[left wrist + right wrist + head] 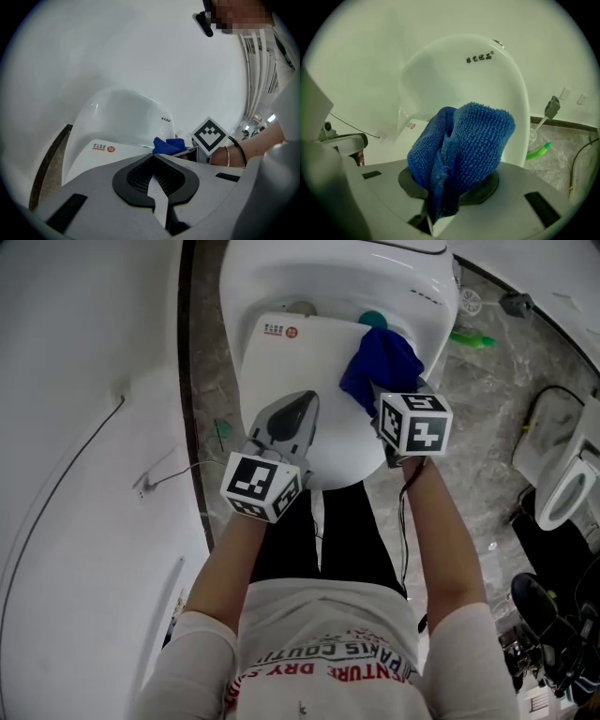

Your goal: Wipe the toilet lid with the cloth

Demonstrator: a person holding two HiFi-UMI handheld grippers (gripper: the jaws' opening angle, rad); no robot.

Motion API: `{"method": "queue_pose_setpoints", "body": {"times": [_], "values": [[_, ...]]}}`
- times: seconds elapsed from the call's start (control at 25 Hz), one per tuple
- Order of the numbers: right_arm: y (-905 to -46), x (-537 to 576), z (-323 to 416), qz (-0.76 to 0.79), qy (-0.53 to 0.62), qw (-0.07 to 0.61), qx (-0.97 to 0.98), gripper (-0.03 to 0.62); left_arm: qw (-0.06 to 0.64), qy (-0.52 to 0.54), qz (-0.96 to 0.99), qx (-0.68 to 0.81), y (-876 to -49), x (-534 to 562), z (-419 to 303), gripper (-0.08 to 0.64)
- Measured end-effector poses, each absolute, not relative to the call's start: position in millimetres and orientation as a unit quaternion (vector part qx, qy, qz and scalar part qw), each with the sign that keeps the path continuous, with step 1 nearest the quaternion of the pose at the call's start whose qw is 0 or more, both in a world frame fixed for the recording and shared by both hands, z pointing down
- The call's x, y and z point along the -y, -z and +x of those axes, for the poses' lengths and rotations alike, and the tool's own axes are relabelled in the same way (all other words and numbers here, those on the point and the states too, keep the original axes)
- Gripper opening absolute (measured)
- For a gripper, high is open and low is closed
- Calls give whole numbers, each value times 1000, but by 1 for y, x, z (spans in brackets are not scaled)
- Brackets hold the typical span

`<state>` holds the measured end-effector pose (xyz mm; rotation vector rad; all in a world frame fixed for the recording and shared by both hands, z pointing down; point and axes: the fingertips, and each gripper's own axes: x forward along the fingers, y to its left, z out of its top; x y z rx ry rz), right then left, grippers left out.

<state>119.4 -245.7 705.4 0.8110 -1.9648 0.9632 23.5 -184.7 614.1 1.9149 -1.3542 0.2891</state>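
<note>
The white toilet lid [281, 362] is down, with a small red label near its hinge. My right gripper [377, 397] is shut on a bunched blue cloth [380, 367], which rests over the lid's right rear part. In the right gripper view the cloth [464, 145] bulges out of the jaws of my right gripper [440, 197] and hides the pads. My left gripper [298, 411] hovers over the lid's left half, shut and holding nothing. From the left gripper view, the left gripper [153, 176] points across the lid [103, 154] towards the cloth [168, 145].
The tank [375, 268] rises behind the lid. A green bottle [472, 338] lies on the marble floor to the right, near a wall plug [516, 304]. A second white fixture [562, 474] stands at far right. A white wall with a cable [56, 493] runs along the left.
</note>
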Motion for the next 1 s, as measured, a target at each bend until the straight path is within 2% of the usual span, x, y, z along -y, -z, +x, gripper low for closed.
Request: {"method": "queue_pose_setpoints", "body": {"times": [0.32, 0.72, 0.84, 1.0], "values": [[-711, 255, 180, 341, -384, 401, 759, 95, 377, -130, 759, 514, -614, 185, 60, 6], [-719, 249, 242, 354, -345, 483, 723, 94, 374, -136, 759, 515, -610, 178, 79, 6], [-697, 251, 236, 357, -346, 464, 733, 94, 376, -131, 756, 520, -603, 173, 75, 6], [-657, 248, 191, 340, -346, 416, 769, 94, 384, -111, 735, 548, -596, 162, 50, 6]]}}
